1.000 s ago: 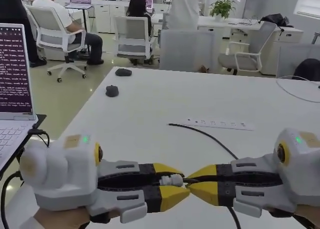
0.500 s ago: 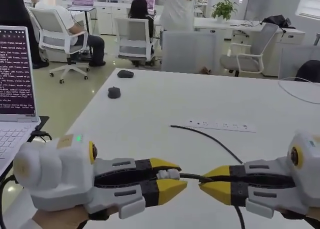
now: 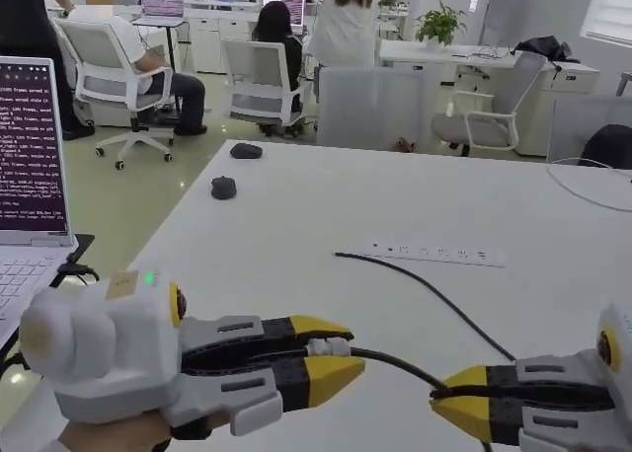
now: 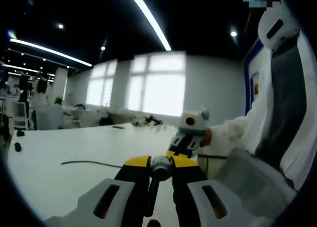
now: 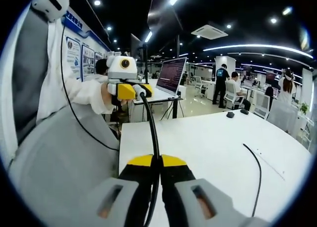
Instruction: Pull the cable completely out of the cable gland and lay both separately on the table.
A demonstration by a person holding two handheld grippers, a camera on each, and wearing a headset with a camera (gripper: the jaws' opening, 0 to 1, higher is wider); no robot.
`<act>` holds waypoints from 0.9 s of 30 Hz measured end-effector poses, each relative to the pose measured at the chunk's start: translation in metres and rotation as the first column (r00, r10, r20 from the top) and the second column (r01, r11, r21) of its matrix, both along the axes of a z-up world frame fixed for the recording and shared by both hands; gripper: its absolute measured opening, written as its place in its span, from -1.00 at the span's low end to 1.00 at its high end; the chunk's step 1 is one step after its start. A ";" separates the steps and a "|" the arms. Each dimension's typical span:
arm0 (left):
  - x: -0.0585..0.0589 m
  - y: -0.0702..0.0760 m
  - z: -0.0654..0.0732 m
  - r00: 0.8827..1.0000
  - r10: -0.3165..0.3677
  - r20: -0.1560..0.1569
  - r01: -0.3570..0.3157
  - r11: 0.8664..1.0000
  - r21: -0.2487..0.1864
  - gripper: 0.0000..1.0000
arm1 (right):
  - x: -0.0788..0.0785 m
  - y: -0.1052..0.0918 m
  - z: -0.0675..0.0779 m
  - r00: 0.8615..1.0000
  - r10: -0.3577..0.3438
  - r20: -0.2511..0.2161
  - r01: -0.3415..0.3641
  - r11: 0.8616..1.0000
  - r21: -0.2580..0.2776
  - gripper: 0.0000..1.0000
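- Right tool [image 3: 435, 405]: body cut off by the lower right corner of the head view.
- Cable gland [image 3: 330, 347]: mostly hidden between the left tool's [image 3: 354, 347] jaws; detail too small to tell.
- Cable [image 3: 432, 292]: the stretch inside the right tool's jaws is hidden.
- Laptop [image 3: 30, 156]: cut off by the left edge; screen text too small to read.

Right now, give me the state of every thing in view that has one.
left gripper, shut on the cable gland.
right gripper, shut on the cable.
cable gland, held off the table, cable not yet out of it.
cable, stretched between the grippers, its far end lying on the table.
laptop, open, screen lit.
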State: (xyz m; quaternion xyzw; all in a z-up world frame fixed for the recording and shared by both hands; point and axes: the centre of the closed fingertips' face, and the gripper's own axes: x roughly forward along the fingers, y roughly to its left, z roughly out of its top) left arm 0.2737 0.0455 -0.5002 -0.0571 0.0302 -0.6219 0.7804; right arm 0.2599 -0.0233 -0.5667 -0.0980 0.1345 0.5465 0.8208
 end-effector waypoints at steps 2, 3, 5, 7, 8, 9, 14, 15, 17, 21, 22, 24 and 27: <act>0.000 0.000 0.000 1.000 0.003 0.001 -0.003 1.000 -0.001 -0.67 | -0.001 -0.001 0.000 1.000 -0.006 -0.003 0.006 1.000 0.001 -0.95; 0.000 -0.001 0.000 1.000 0.000 0.002 0.000 1.000 0.001 -0.67 | -0.001 0.000 0.001 1.000 -0.008 -0.005 0.008 1.000 0.004 -0.95; -0.001 -0.001 -0.001 1.000 -0.002 0.004 0.002 1.000 0.005 -0.67 | 0.000 0.000 0.000 1.000 -0.010 -0.004 0.010 1.000 -0.002 -0.95; 0.000 -0.001 -0.001 1.000 0.003 0.002 -0.003 1.000 0.006 -0.67 | 0.001 0.000 0.000 1.000 -0.012 -0.007 0.012 1.000 -0.004 -0.95; 0.001 0.000 -0.001 1.000 0.005 -0.003 -0.005 1.000 0.005 -0.67 | 0.002 0.000 0.000 1.000 -0.013 -0.008 0.013 1.000 -0.005 -0.95; 0.002 0.000 -0.001 1.000 0.008 -0.006 -0.008 1.000 0.004 -0.67 | 0.002 0.000 0.000 1.000 -0.013 -0.009 0.013 1.000 -0.005 -0.95; 0.005 0.003 0.003 0.999 0.030 -0.014 -0.031 0.999 -0.010 -0.68 | 0.005 0.005 -0.004 1.000 -0.010 -0.019 0.010 1.000 -0.006 -0.94; 0.007 0.005 0.004 0.999 0.038 -0.017 -0.039 0.999 -0.015 -0.68 | 0.005 0.008 -0.004 1.000 -0.008 -0.019 0.008 1.000 -0.003 -0.92; 0.008 0.008 0.006 0.999 0.042 -0.035 -0.043 0.999 -0.028 -0.68 | 0.006 0.014 0.001 1.000 -0.001 -0.017 0.001 0.999 0.035 -0.80; 0.008 0.008 0.009 0.998 0.047 -0.030 -0.048 0.998 -0.045 -0.68 | 0.003 0.027 -0.004 0.999 0.031 -0.013 -0.031 0.999 0.010 -0.75; 0.007 0.008 0.010 0.998 0.045 -0.032 -0.046 0.998 -0.050 -0.68 | 0.003 0.028 -0.004 0.999 0.033 -0.012 -0.032 0.999 0.009 -0.74; 0.008 0.008 0.011 0.998 0.048 -0.031 -0.049 0.997 -0.052 -0.68 | 0.003 0.030 -0.006 0.999 0.038 -0.011 -0.038 0.999 0.005 -0.81; 0.009 0.010 0.011 0.998 0.055 -0.036 -0.057 0.997 -0.058 -0.68 | 0.006 0.029 -0.005 0.999 0.034 -0.002 -0.034 0.999 -0.004 -0.93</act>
